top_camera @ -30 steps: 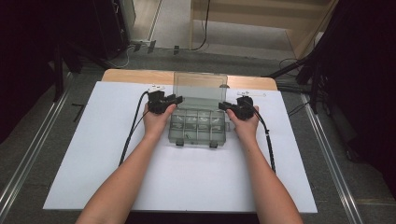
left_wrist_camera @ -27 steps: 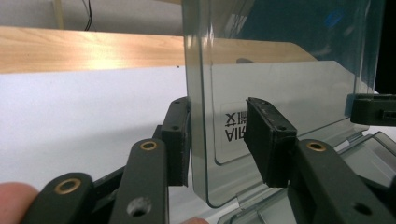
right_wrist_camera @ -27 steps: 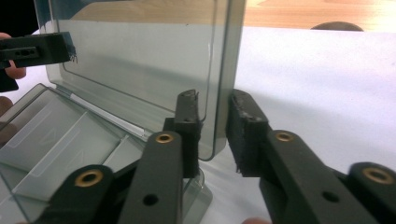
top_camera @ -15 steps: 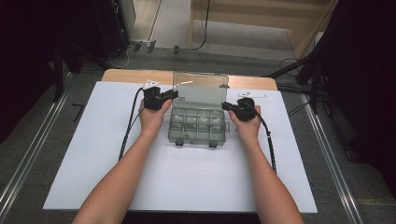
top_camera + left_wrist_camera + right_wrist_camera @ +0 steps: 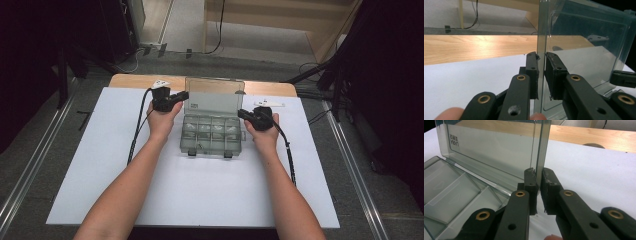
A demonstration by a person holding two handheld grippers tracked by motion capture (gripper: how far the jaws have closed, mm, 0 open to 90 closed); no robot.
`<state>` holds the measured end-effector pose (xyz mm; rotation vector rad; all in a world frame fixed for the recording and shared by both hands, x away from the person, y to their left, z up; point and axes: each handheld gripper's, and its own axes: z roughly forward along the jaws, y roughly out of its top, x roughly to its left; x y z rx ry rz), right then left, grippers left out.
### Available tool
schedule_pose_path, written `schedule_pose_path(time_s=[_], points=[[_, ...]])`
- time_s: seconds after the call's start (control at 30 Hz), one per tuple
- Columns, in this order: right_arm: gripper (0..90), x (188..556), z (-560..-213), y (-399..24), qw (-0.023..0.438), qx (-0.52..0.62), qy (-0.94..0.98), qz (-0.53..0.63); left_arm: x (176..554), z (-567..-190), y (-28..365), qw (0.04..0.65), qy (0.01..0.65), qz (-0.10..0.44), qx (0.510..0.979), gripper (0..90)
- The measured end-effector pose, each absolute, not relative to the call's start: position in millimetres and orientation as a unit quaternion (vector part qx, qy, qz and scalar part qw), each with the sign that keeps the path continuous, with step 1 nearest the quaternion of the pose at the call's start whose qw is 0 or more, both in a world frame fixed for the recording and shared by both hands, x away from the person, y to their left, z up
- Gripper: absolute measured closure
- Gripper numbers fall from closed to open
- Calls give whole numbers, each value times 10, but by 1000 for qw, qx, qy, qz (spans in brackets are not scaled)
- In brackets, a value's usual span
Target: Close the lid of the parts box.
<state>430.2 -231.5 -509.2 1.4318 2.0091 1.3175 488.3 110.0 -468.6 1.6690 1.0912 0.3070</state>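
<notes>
A pale wooden tabletop (image 5: pixel 270 88) shows as a strip along the far edge; a large white sheet (image 5: pixel 200 185) covers the rest of it. A clear plastic compartment box (image 5: pixel 210 135) sits on the sheet toward the far side, its lid (image 5: pixel 215 97) standing upright at the back.

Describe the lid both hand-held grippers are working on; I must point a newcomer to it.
On the white sheet covering the table sits a clear compartment box. Its lid stands upright along the far edge, with the left hand-held gripper at one side edge and the right hand-held gripper at the other. It is the one standing see-through panel.
</notes>
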Motion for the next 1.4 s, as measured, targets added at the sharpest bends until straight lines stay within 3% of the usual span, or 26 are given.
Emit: schedule_pose_path(time_s=[0.13, 0.3, 0.53, 0.83, 0.9, 1.0, 1.13, 1.27, 1.33, 1.4], points=[[838, 4309, -5081, -2311, 168, 512, 705, 461, 4847, -4664, 1113, 531, 441, 142, 709, 842], [748, 4349, -4992, -2334, 159, 528, 693, 465, 4792, -4671, 1118, 537, 434, 156, 707, 847], [724, 4424, -4752, -2339, 164, 530, 682, 477, 4745, -4677, 1125, 540, 427, 160, 707, 849], [779, 4457, -4593, -2315, 166, 529, 676, 486, 4723, -4677, 1133, 543, 416, 167, 710, 851], [836, 4453, -4597, -2319, 168, 529, 677, 483, 4727, -4682, 1142, 545, 415, 163, 710, 850], [853, 4433, -4602, -2314, 179, 525, 684, 474, 4738, -4691, 1163, 547, 417, 154, 709, 841], [856, 4404, -4601, -2304, 190, 520, 686, 473, 4736, -4631, 1212, 557, 418, 155, 701, 709], [856, 4375, -4611, -2297, 198, 517, 684, 475, 4750, -4529, 1345, 565, 428, 141, 691, 656], [856, 4371, -4617, -2301, 200, 514, 685, 477, 4760, -4493, 1409, 572, 432, 129, 685, 659], [857, 4361, -4617, -2295, 205, 510, 686, 477, 4781, -4476, 1448, 575, 438, 113, 682, 717]])
